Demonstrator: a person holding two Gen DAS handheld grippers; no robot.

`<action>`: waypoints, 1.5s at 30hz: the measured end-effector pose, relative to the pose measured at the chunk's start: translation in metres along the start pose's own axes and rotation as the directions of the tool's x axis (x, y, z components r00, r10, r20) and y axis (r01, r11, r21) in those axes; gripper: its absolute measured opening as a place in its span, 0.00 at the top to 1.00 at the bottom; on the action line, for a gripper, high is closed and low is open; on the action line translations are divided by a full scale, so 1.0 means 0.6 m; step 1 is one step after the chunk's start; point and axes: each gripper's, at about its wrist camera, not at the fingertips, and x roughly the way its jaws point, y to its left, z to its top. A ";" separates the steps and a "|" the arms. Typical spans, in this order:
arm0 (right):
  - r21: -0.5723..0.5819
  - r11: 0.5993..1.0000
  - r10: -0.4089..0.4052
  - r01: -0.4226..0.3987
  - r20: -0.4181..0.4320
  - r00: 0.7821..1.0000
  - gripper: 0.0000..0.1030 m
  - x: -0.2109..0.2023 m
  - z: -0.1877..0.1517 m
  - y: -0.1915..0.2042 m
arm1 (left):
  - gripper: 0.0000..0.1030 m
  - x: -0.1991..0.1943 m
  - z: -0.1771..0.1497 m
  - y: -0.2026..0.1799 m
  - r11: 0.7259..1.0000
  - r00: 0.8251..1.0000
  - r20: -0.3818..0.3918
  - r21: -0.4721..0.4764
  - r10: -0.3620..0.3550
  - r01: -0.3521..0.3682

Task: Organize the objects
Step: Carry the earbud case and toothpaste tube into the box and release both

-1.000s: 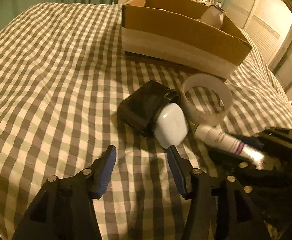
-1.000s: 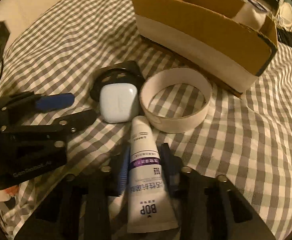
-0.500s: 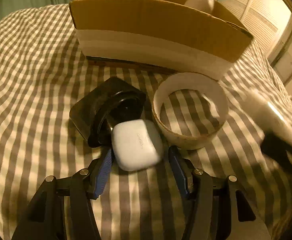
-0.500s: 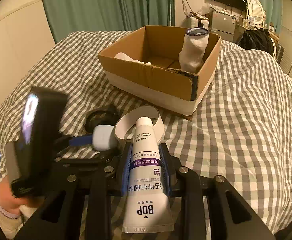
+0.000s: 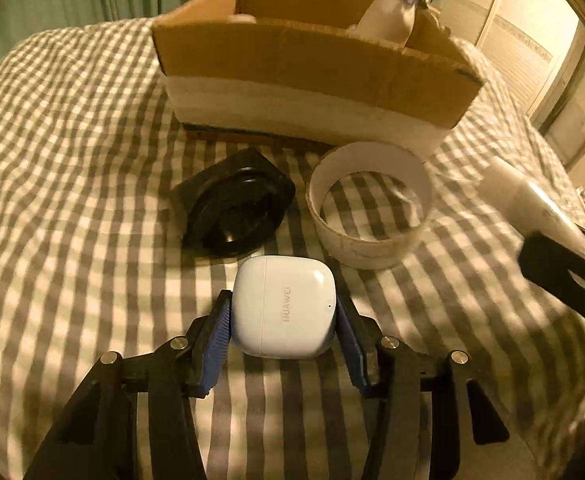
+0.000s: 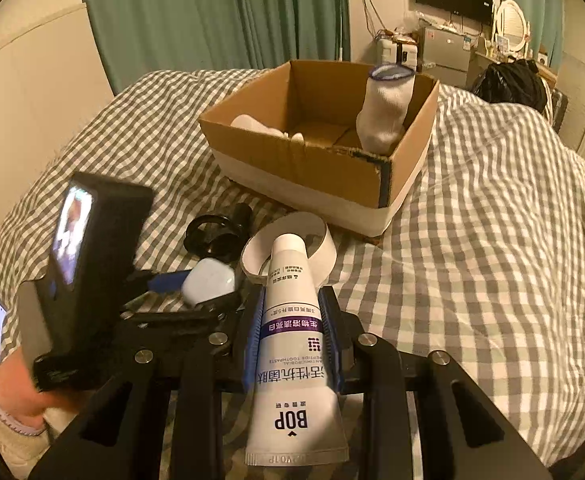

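Two grips hold: the left gripper [image 5: 283,322] pinches the earbud case [image 5: 284,307], the right gripper [image 6: 292,330] the toothpaste tube [image 6: 292,332] (lifted); carry both level over the far box [image 6: 324,168].

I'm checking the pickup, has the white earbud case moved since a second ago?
Yes. The earbud case has come away from the black pouch it leaned on, toward the camera, gripped by the left hand-held gripper.

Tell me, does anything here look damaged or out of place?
The cardboard box has a frayed, torn near corner. A white sock stands upright inside it, oddly stiff. Otherwise nothing looks spilled or broken.
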 end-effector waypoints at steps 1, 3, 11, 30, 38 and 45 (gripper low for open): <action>-0.002 1.000 -0.006 0.006 0.006 1.000 0.74 -0.005 0.001 0.001 | 0.51 -0.014 -0.002 -0.001 1.000 1.000 0.016 0.004 0.000 0.000; -0.004 1.000 -0.018 0.019 0.016 1.000 0.74 -0.017 0.002 0.004 | 0.51 -0.038 -0.004 -0.001 1.000 0.999 0.046 0.010 -0.001 0.001; -0.027 0.997 -0.067 0.070 0.094 0.993 0.74 -0.086 0.024 0.022 | 0.51 -0.163 0.030 -0.018 0.996 0.979 0.206 0.080 0.007 -0.024; -0.097 0.992 -0.042 0.077 0.321 0.946 0.74 -0.177 0.235 0.031 | 0.51 -0.256 0.236 -0.006 0.988 0.897 0.441 0.116 0.038 -0.099; -0.068 0.996 -0.039 0.065 0.326 0.945 0.74 -0.098 0.319 0.000 | 0.51 -0.184 0.335 0.011 0.990 0.900 0.435 0.109 0.033 -0.089; -0.010 0.998 -0.051 0.057 0.292 0.955 0.75 0.018 0.376 -0.041 | 0.51 -0.078 0.383 0.031 0.990 0.923 0.385 0.117 0.024 -0.075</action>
